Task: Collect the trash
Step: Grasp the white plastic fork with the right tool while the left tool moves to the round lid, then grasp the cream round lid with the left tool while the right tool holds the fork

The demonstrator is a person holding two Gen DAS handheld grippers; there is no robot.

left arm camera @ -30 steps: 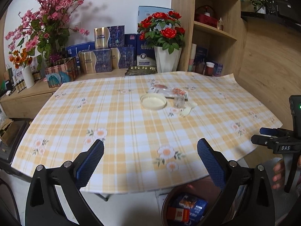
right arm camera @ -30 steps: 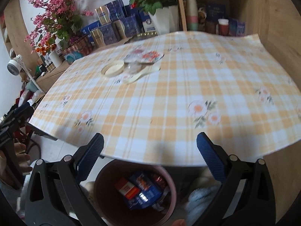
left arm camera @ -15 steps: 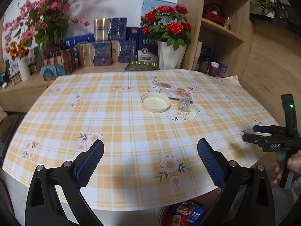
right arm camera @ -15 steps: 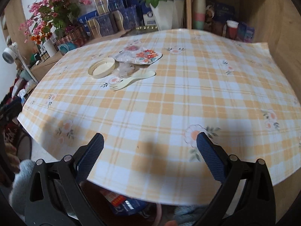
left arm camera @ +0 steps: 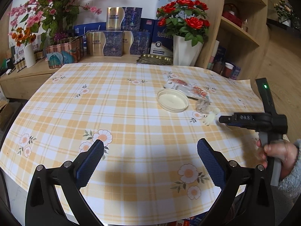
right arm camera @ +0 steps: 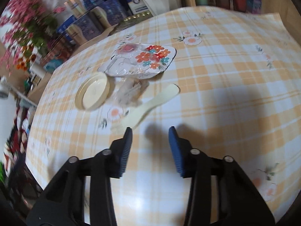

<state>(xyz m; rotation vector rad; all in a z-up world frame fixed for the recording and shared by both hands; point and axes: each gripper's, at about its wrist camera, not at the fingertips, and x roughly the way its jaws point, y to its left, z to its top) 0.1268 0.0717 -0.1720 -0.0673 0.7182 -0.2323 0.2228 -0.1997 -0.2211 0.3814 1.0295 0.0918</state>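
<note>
Trash lies in a cluster on the checked tablecloth: a round cream lid (right arm camera: 93,91), a flowered plastic wrapper (right arm camera: 143,61), a crumpled clear wrapper (right arm camera: 130,92) and a cream plastic fork (right arm camera: 150,105). My right gripper (right arm camera: 149,130) hovers just short of the fork's tines, jaws closing with nothing between them. From the left wrist the same lid (left arm camera: 172,100), wrapper (left arm camera: 190,89) and fork (left arm camera: 211,117) lie at right, with the right gripper (left arm camera: 222,119) reaching in beside the fork. My left gripper (left arm camera: 150,148) stands wide open over bare cloth near the front edge.
A white vase of red roses (left arm camera: 185,35), stacked gift boxes (left arm camera: 112,41) and pink blossoms (left arm camera: 47,9) line the sideboard behind the table. Wooden shelves (left arm camera: 242,30) stand at the right. A hand (left arm camera: 276,154) in a grey sleeve holds the right tool.
Both grippers moved forward over the table; the bin under the edge dropped out of sight. The right gripper came close to the fork and its jaws narrowed from wide open.
</note>
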